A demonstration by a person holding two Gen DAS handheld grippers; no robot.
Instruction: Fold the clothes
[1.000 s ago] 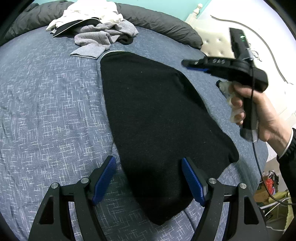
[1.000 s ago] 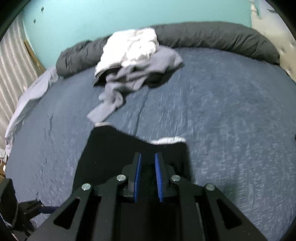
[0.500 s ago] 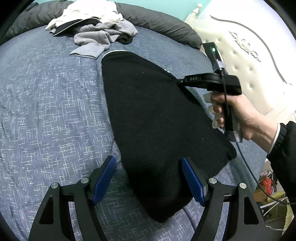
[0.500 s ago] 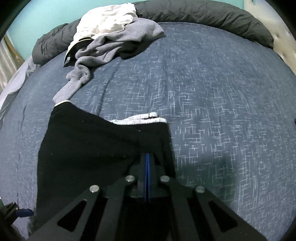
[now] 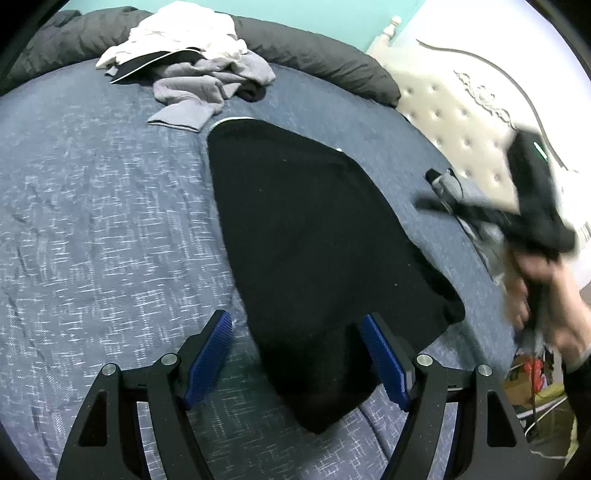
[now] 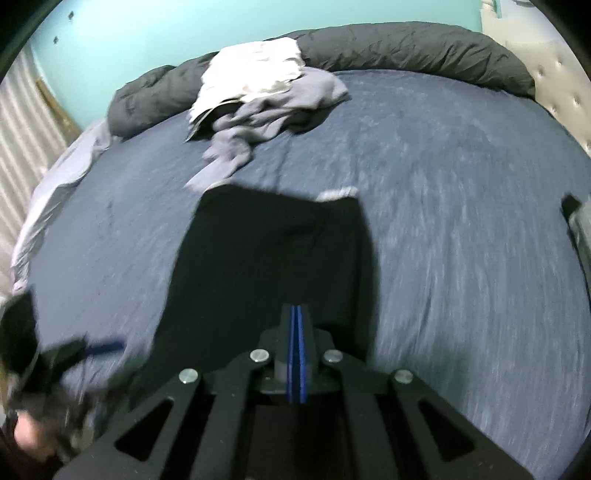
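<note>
Black garment point(image 5: 317, 258), two tools

Home bedroom: I'm over a bed with blue patterned bedsheet point(image 5: 92, 229), tufted cream headboard point(image 5: 461, 144), rolled grey duvet point(image 6: 406, 48) along far edge, unfolded laundry pile point(image 5: 195, 70), teal wall point(image 6: 147, 33).

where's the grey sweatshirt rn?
Left wrist view, upper centre: the grey sweatshirt lies crumpled on the blue bedspread, under a white garment, just beyond the black garment's far end.
</note>
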